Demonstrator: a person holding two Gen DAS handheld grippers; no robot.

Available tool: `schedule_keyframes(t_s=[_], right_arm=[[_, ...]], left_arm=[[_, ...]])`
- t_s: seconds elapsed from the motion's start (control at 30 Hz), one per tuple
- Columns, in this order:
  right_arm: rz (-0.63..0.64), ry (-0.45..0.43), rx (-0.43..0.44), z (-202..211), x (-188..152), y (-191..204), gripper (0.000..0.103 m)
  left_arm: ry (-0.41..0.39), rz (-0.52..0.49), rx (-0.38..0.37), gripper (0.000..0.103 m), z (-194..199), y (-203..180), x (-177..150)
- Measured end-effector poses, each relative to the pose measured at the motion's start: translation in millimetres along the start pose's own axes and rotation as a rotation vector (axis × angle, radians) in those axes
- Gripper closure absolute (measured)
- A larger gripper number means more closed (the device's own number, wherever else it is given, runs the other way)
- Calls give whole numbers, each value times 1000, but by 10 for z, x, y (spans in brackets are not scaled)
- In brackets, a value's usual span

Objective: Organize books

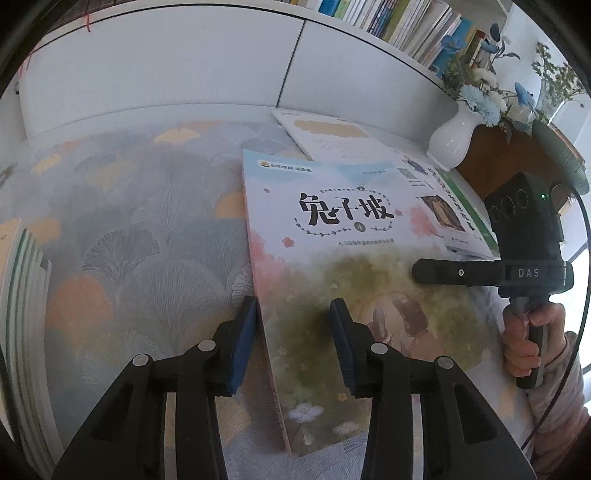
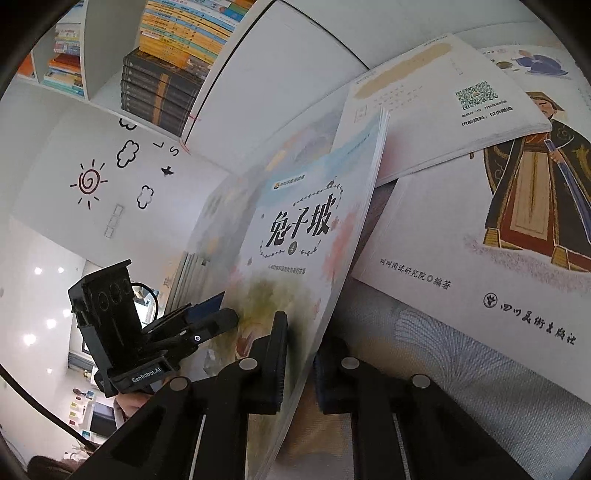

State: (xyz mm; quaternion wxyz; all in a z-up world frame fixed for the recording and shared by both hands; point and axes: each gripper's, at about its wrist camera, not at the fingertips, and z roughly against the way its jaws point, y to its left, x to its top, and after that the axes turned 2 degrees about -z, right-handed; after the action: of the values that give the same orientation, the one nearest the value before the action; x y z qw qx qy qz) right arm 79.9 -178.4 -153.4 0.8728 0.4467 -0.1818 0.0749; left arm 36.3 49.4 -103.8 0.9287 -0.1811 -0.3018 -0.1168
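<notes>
- Found the left gripper [image 1: 295, 343] spread wide across the near left edge of the book [image 1: 332, 221], one blue-padded finger over the tablecloth [image 1: 129, 221], the other above the cover.
- Found the right gripper [image 2: 301, 365] narrowed onto the opposite edge of the same book, pages pinched between its jaws.
- Saw the book in the right wrist view tilted up off the cloth, with its painted cover facing the left gripper.
- Noted a stack of thin books [image 1: 26, 295] at the far left edge of the cloth.
- Noted a large picture book [image 2: 480, 240] flat on the cloth just beyond, partly under a white booklet [image 2: 443, 110].
- Spotted a white vase [image 1: 452, 136] of blue flowers past the books, to the right.
- Spotted white cabinet doors [image 1: 166, 66] behind the table and rows of shelved books [image 1: 399, 22] above them.
</notes>
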Motion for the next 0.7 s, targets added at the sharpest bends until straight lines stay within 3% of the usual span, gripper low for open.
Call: schedule_keyframes(t_s=[0.4,0.6,0.7], right_arm=[[1,-5,-5,-14,13,30,94],[-60,6,15,-3,11,49,93],[-97,10,42,28,-2,73,94]], left_arm=[[-7,-3,8,67,-12,-29,0],[0,130,-105,67,29,182,51],[7,149,-108,67,68,176,68]])
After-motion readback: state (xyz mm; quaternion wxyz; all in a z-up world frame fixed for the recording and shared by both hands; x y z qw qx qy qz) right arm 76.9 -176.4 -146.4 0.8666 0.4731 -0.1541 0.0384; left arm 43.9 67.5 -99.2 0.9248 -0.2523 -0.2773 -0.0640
